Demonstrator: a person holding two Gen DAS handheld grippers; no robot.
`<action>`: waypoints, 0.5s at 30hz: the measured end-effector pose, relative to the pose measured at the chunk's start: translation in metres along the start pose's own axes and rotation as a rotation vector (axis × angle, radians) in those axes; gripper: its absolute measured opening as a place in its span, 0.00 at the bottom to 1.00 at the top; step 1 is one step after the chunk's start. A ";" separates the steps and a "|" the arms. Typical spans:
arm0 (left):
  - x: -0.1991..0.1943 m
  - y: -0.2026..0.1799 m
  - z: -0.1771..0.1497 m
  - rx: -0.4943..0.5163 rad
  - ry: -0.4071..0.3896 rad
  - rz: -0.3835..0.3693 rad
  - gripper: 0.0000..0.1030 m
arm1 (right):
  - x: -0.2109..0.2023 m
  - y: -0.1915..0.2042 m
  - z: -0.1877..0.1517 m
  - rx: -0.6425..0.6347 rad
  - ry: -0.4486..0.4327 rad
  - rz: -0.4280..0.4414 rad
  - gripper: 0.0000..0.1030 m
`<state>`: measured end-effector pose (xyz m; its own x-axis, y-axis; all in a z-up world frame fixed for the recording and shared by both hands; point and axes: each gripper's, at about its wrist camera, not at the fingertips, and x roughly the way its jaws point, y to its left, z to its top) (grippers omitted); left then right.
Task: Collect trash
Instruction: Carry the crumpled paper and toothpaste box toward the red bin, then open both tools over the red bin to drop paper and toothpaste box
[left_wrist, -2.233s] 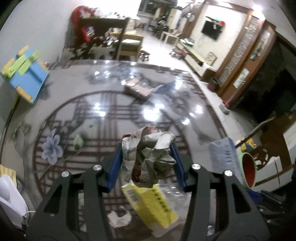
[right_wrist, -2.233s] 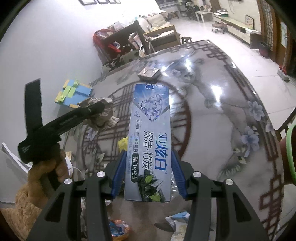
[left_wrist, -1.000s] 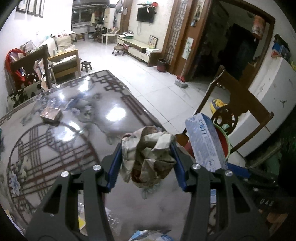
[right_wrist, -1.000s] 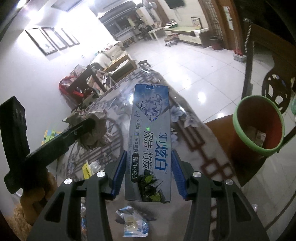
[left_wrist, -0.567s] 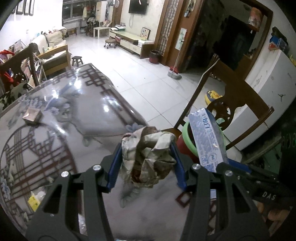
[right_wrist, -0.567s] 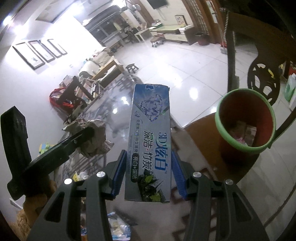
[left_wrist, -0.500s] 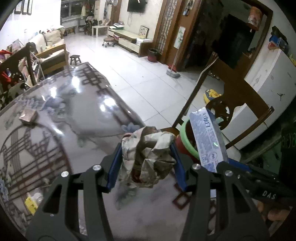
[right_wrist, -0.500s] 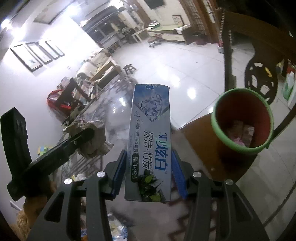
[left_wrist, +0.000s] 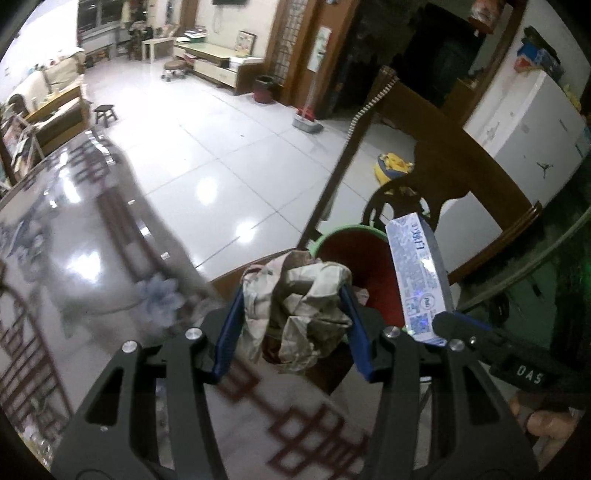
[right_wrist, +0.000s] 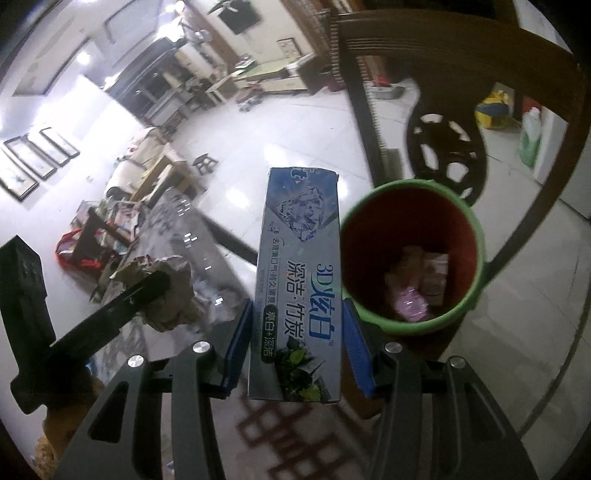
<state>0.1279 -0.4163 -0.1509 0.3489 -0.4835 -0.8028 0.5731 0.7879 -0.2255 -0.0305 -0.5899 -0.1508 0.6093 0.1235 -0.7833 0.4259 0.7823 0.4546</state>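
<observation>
My left gripper (left_wrist: 293, 328) is shut on a crumpled paper wad (left_wrist: 299, 306), held above the table's edge. The wad also shows in the right wrist view (right_wrist: 166, 291), left of the box. My right gripper (right_wrist: 295, 350) is shut on a blue toothpaste box (right_wrist: 297, 288); the box also shows in the left wrist view (left_wrist: 419, 280), over the bin's right side. A red bin with a green rim (right_wrist: 476, 236) stands on the floor just right of the box, with several scraps of trash inside. In the left wrist view the bin (left_wrist: 354, 251) sits right behind the wad.
A glossy patterned table (left_wrist: 74, 266) lies below and to the left, with its edge near both grippers. A dark wooden chair (right_wrist: 443, 74) stands behind the bin. White tiled floor (left_wrist: 207, 155) stretches beyond. A white fridge (left_wrist: 532, 125) is at the far right.
Both grippers have swung right, away from the table's middle toward the bin. The bin is now larger and closer in both views. Both keep their loads.
</observation>
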 end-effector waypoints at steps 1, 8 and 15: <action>0.005 -0.004 0.003 0.008 0.005 -0.003 0.48 | 0.000 -0.005 0.003 0.003 -0.002 -0.009 0.45; 0.047 -0.042 0.027 0.061 0.037 -0.041 0.48 | 0.003 -0.051 0.033 0.038 -0.022 -0.067 0.45; 0.078 -0.066 0.038 0.099 0.071 -0.049 0.48 | 0.012 -0.075 0.051 0.029 -0.013 -0.102 0.45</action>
<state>0.1457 -0.5203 -0.1777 0.2669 -0.4897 -0.8301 0.6596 0.7208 -0.2132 -0.0209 -0.6781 -0.1722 0.5702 0.0362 -0.8207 0.5049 0.7726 0.3849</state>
